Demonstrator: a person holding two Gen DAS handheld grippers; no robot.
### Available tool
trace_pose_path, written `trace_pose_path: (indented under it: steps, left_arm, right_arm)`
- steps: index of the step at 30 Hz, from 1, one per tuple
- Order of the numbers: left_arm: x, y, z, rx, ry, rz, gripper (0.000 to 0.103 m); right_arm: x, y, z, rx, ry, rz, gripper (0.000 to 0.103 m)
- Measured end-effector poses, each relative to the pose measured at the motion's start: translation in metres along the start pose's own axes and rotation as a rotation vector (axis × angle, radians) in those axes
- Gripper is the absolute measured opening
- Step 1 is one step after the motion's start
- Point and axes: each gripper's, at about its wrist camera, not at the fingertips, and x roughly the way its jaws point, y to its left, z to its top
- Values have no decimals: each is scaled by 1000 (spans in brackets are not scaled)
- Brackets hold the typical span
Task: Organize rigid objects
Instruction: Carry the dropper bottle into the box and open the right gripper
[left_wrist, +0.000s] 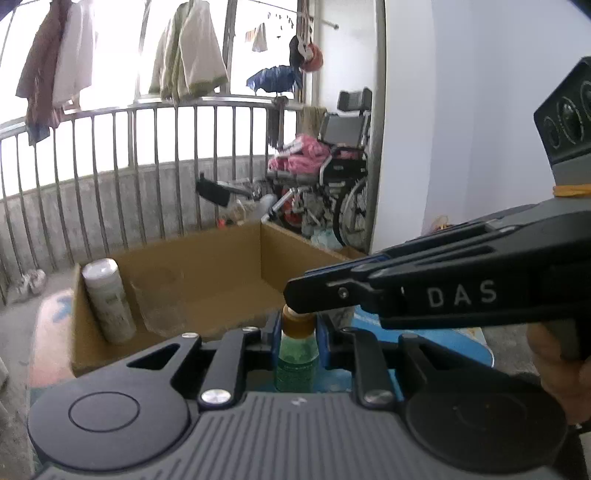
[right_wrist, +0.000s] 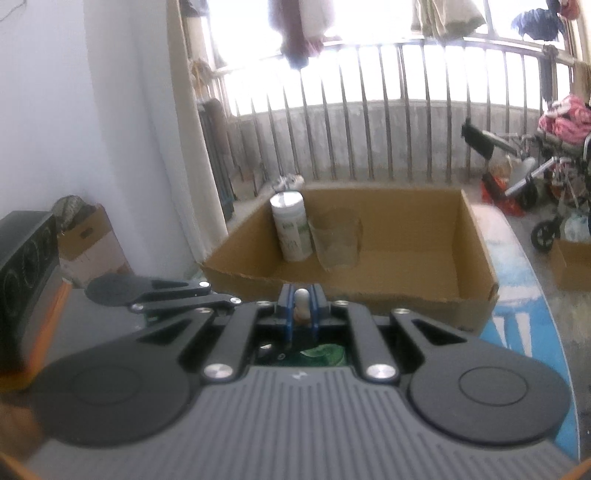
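Green bottle (left_wrist: 297, 360) with a brown cap sits clenched upright in the left tool (left_wrist: 297, 332), while the right tool (left_wrist: 295, 291) pinches its top, likely steadying it for the cardboard box (left_wrist: 266, 254). Right wrist view: right tool (right_wrist: 301, 306) clamped on the cap; box (right_wrist: 476, 254) ahead holds a white canister (right_wrist: 291, 230) and glass (right_wrist: 338, 240).
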Motion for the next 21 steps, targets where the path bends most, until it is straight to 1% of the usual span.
trace_pose_path:
  steps: [6,9,12,16,21]
  left_arm:
    - [-23,6,28,22,-47,34,21]
    - [-28,13,43,34,-64,55,21]
    - [-29,26,57,30,-65,71,21]
    - [-21,48,70,21,-50,91,21]
    - [11,88,78,-35,13,100,21]
  right_arm:
    - [-22,16,26,-67,-57,29,8]
    - [-27,20,41,-84,-81,58,8]
    - [-25,24,58,-100,-92,84,8]
    - [-9,29,83,-121,-83,112,8]
    - [35,26,110,-107,-24,156,8]
